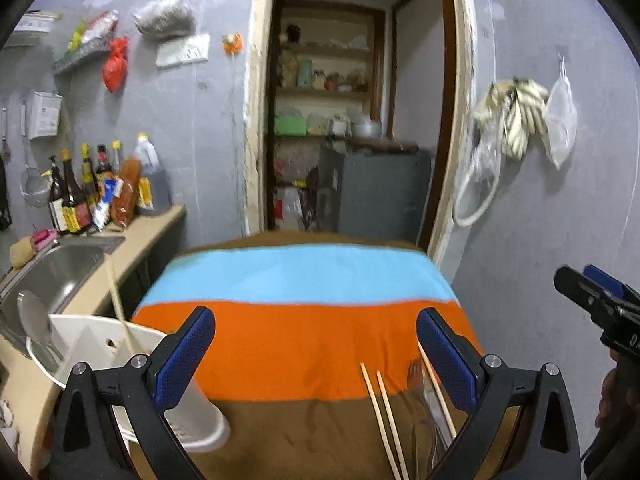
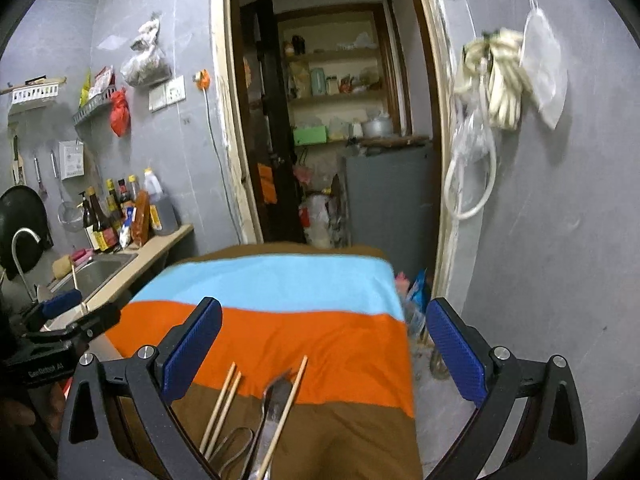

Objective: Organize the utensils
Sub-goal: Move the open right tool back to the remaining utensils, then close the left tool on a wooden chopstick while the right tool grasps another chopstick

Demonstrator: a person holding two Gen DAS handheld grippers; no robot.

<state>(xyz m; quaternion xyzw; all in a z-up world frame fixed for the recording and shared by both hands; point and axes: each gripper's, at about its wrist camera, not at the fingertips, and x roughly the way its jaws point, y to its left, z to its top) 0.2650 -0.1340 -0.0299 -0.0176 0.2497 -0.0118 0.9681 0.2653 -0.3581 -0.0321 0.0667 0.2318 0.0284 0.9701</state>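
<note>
Down at the bottom of both frames is where the utensils sit: a pair of wooden chopsticks (image 1: 384, 420) lying side by side on the brown band of a striped cloth (image 1: 304, 340), with a third loose chopstick (image 2: 286, 408) just beside them and a metal fork (image 2: 274, 400) under it, tines pointing up the frame. In the right wrist view there's also some kind of metal loop handle (image 2: 236, 446) near the bottom edge, can't tell what it belongs to.

Over at the lower left of the left wrist view there's a white utensil holder (image 1: 100, 344) with one chopstick (image 1: 118, 308) standing tilted in it and a metal spoon (image 1: 34, 320) leaning at its left side.

My left gripper (image 1: 316, 356) is wide open with nothing between the blue pads, hanging over the orange stripe. My right gripper (image 2: 324, 354) is the same deal, spread wide and empty, sitting above the chopsticks and fork without touching them. Each gripper pokes into the other's view, at the right edge and the left edge.

Further out: a steel sink (image 1: 60, 268) on a beige counter (image 1: 152, 224) at the left, a cluster of sauce bottles (image 1: 96, 188) behind it, a doorway (image 1: 352, 100) with shelves in the middle, and bags hanging on the grey wall (image 1: 520, 120) at the upper right.
</note>
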